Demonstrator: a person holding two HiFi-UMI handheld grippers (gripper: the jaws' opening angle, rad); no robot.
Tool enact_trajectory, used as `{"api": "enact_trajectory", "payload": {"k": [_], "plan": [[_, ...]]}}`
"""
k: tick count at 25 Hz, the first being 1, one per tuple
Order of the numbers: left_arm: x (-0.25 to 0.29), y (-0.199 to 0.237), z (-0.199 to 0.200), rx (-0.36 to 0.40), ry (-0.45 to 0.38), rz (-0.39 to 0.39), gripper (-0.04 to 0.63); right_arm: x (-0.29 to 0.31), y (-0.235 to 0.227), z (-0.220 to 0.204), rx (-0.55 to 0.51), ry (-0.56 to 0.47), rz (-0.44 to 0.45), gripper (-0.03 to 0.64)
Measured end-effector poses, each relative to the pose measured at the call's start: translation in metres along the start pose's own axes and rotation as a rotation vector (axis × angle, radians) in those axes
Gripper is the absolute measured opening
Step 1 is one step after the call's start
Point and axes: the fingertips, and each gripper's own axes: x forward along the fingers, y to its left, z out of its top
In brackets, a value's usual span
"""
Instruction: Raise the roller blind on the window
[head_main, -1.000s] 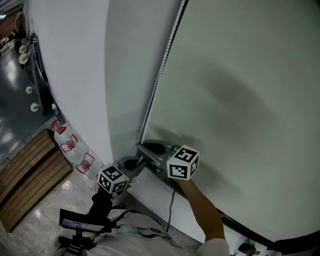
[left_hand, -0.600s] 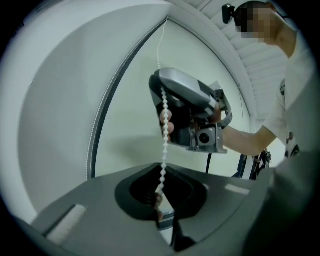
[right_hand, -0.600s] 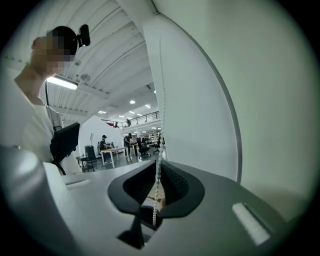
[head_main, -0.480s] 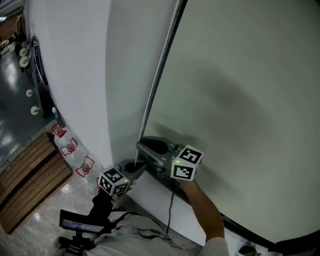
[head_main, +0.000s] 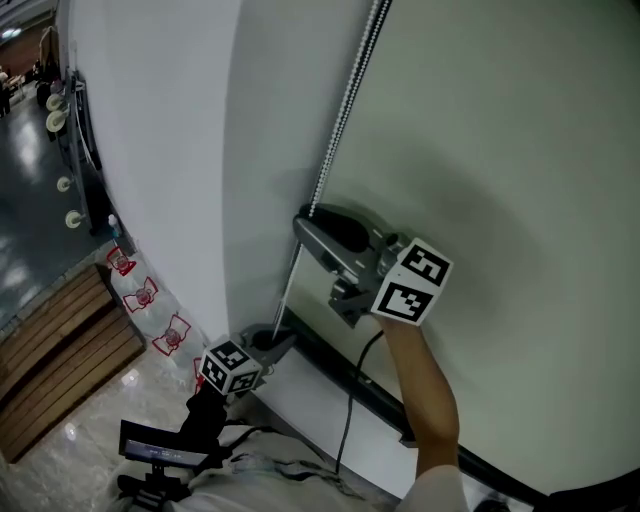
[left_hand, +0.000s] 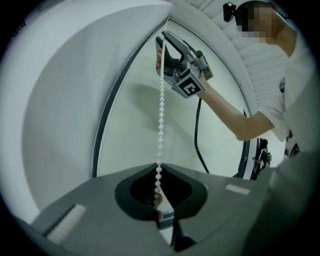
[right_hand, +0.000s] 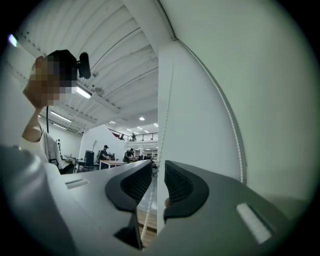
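Your left tool is clamped shut on the chain low down, and the chain runs straight up from it. Higher up, your right tool has just been opening its jaws; the chain passes loose between them, not gripped. Beyond, the blind hangs across the whole view, so most of the raising looks left to do.

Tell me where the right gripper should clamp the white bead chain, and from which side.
Clamp the taut vertical stretch of white bead chain high up, above the left gripper, which is shut on it low down. Come in level from the room side. The right gripper, jaws just opened further, straddles it.
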Motion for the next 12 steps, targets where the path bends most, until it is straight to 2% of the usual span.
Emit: {"api": "enact_trajectory", "payload": {"k": [12], "plan": [[0.0,-0.001,-0.002,-0.01,0.001,0.0,-0.002,0.016,-0.013,0.091,-0.072,-0.107,0.027,0.071]]}}
